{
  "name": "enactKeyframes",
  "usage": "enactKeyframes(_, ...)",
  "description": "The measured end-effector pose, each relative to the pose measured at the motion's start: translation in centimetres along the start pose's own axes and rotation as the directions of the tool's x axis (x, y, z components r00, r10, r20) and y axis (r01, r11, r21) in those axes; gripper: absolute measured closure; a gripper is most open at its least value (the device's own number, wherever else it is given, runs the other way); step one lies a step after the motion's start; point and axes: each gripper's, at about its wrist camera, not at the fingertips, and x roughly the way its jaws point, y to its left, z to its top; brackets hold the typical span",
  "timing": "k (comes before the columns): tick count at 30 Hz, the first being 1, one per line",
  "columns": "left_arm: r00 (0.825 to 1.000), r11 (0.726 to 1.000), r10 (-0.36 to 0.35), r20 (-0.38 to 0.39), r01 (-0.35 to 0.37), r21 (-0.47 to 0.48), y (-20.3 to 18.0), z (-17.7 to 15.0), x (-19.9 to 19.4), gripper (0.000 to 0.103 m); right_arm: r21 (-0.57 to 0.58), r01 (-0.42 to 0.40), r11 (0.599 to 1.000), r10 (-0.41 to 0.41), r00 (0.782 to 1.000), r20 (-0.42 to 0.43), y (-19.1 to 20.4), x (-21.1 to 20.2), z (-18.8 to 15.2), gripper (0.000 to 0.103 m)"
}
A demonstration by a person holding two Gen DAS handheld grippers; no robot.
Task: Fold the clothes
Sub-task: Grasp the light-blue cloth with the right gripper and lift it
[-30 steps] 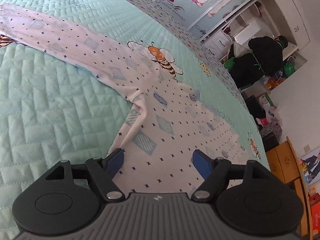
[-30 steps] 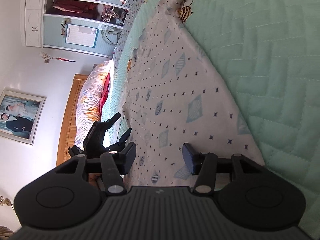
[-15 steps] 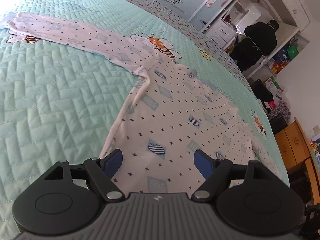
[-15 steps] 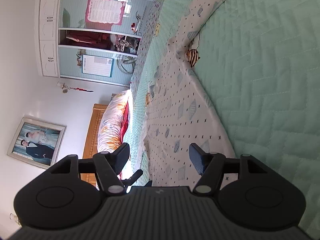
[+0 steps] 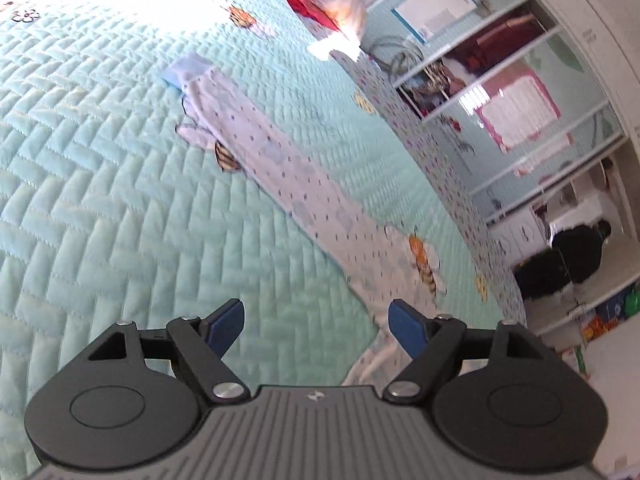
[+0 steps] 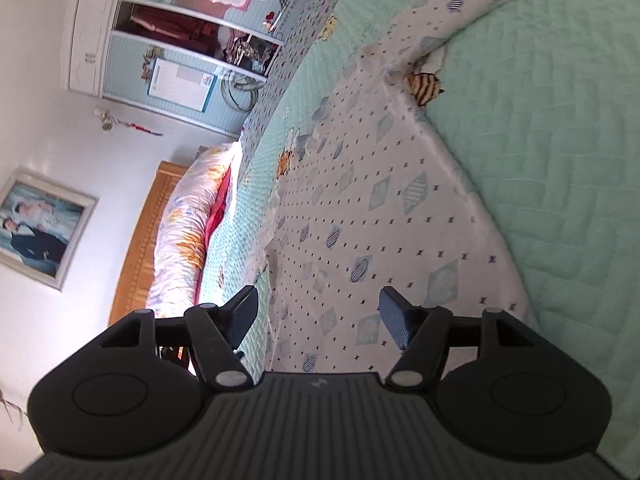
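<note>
A white, diamond-patterned cotton garment (image 6: 360, 216) lies spread flat on a mint-green quilted bedspread (image 5: 100, 208); the left gripper (image 5: 316, 320) hovers wide open, empty; the right gripper (image 6: 316, 312), jaws opening, holds nothing above the cloth.

Our left gripper (image 5: 316, 322): jaws spread wide, nothing between blue pads, pointing forward and somewhat downward. Our right gripper (image 6: 318, 312): jaws opening, already wide, nothing gripped between pads, tilted downward too. Neither pad set touches anything.
</note>
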Motion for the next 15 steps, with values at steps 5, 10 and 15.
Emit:
enactKeyframes(5,0.990,0.997,0.068,0.127,-0.061,-0.055,1.7,2.4,-0.9,0.021,-0.302,0.052,0.952,-0.077,0.995,-0.069,8.5,6.0,0.1,0.030)
enactKeyframes(10,0.971,0.983,0.159,0.178,-0.139,-0.118,6.5,4.3,-2.5,0.021,-0.720,0.048,0.692,-0.151,0.985,-0.080,18.4,15.0,-2.8,0.026)
enactKeyframes(15,0.945,0.967,0.210,0.252,-0.163,-0.198,10.0,7.0,-4.8,0.020,-0.928,-0.003,0.374,-0.135,0.989,-0.058,26.0,24.5,-7.5,0.026)
